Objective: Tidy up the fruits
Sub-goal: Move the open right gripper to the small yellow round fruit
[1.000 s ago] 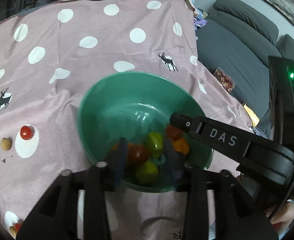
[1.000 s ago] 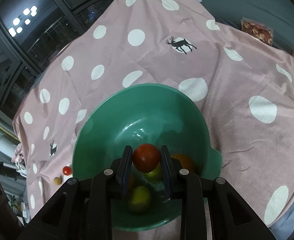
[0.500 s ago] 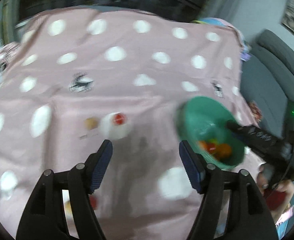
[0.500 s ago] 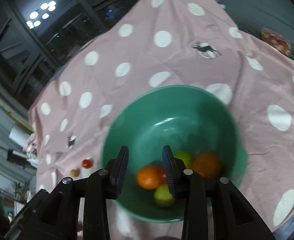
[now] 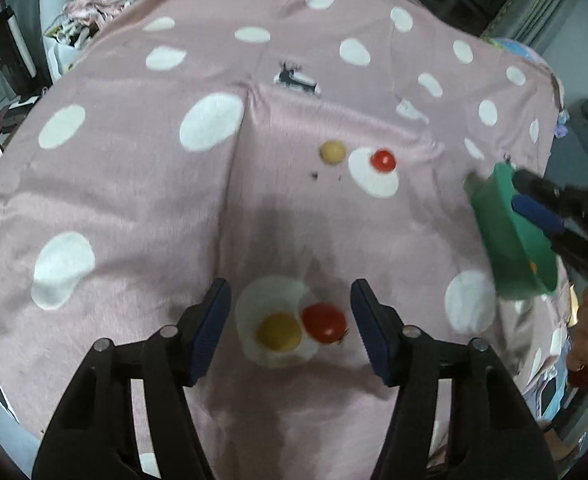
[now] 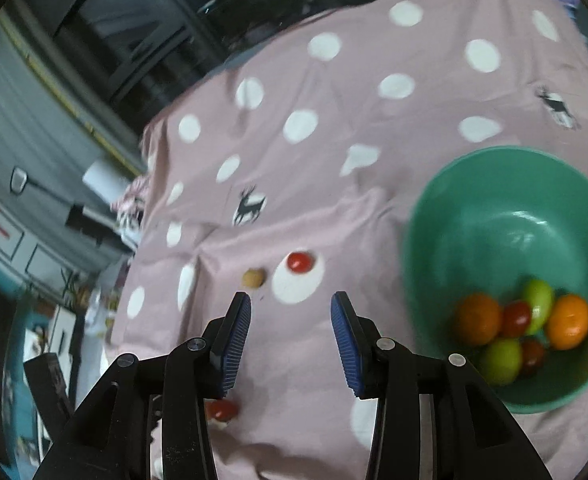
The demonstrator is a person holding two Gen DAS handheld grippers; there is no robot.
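Observation:
My left gripper (image 5: 290,312) is open and empty, its jaws either side of a yellow fruit (image 5: 278,332) and a red tomato (image 5: 324,323) lying on the pink cloth. Farther off lie a tan fruit (image 5: 332,152) and a small red tomato (image 5: 383,160). My right gripper (image 6: 290,340) is open and empty, left of the green bowl (image 6: 445,216), which holds several orange, green and red fruits (image 6: 517,328). In the right wrist view the tan fruit (image 6: 253,278) and small red tomato (image 6: 298,261) lie ahead, and another red tomato (image 6: 222,409) shows behind the left finger.
The pink polka-dot cloth (image 5: 174,184) covers the table. The green bowl (image 5: 505,236) sits at the right edge in the left wrist view, with the right gripper's fingers (image 5: 537,212) over it. Clutter (image 5: 74,32) lies beyond the far left edge.
My right gripper let its red tomato go into the bowl, opened and swung left. My left gripper left the bowl, opened wide and moved left over the yellow fruit and red tomato.

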